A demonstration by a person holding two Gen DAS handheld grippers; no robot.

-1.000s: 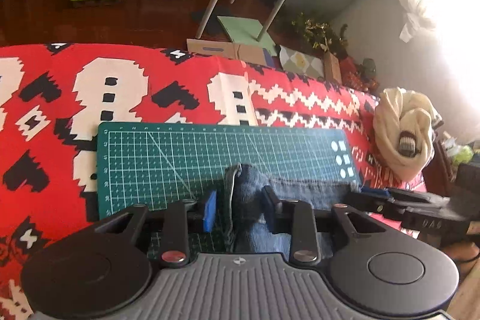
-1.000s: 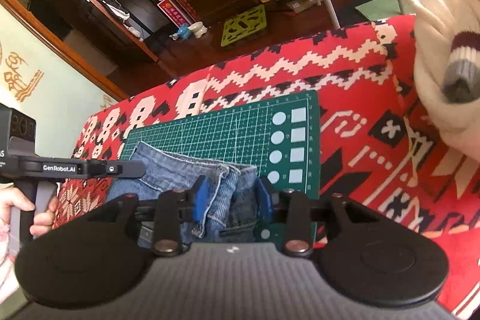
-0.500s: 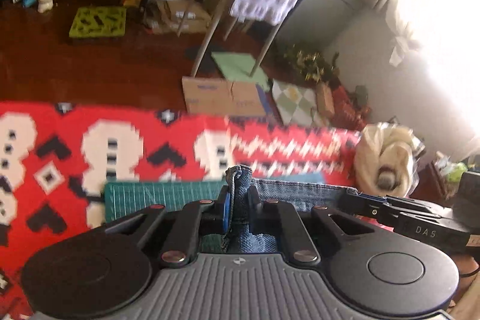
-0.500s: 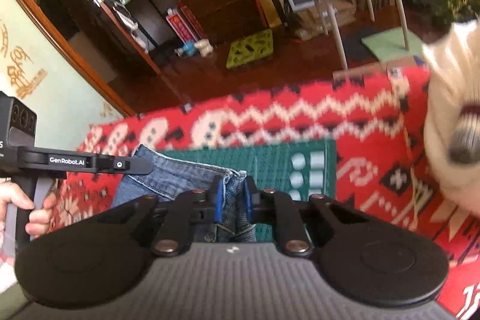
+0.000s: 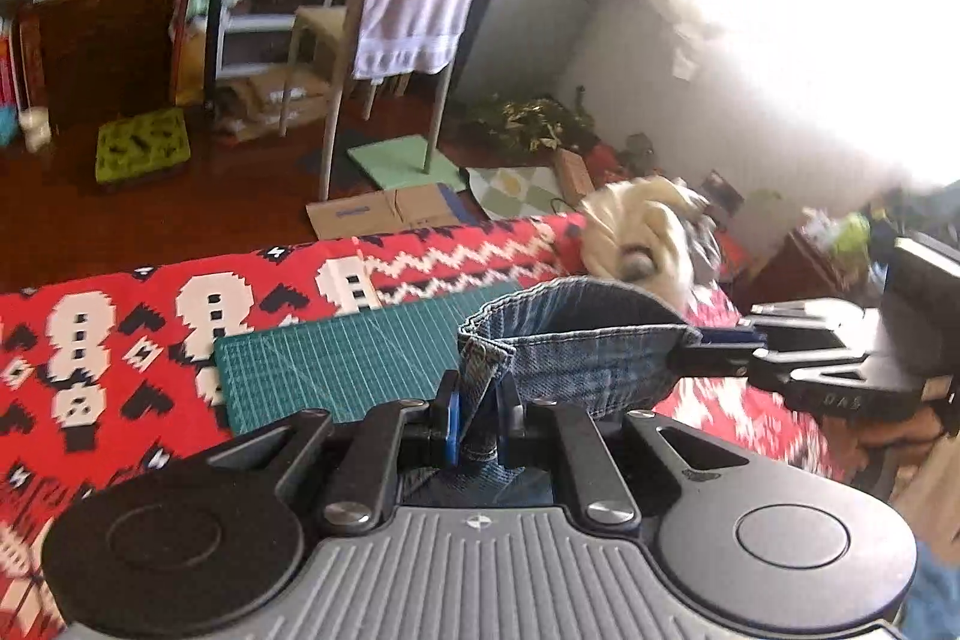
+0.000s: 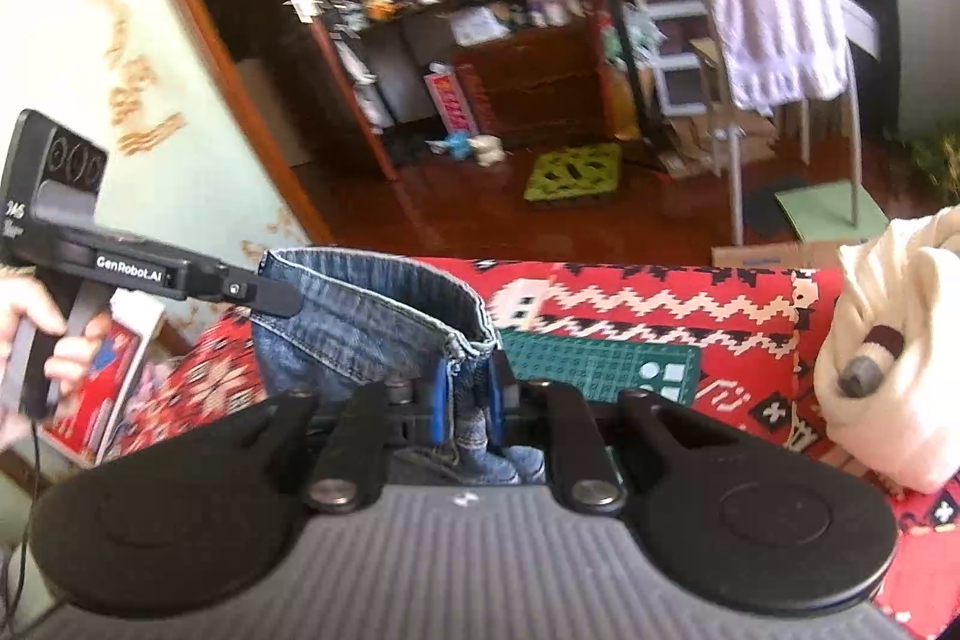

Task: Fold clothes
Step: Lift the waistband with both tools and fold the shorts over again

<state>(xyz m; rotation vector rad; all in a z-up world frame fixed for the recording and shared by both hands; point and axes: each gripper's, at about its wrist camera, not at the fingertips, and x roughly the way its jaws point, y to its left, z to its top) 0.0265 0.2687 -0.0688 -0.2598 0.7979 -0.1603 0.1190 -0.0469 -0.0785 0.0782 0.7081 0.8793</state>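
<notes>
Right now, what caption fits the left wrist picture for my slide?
Left gripper and right gripper pinch a denim garment, holding it above the green cutting mat.

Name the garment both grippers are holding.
The blue denim jeans: the left gripper and right gripper each clamp its waistband. The bundled cream knit garment lies ungripped on the red patterned blanket.

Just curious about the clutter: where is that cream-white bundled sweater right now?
The cream-white bundled sweater lies at the right end of the red patterned blanket, right of the green cutting mat.
</notes>
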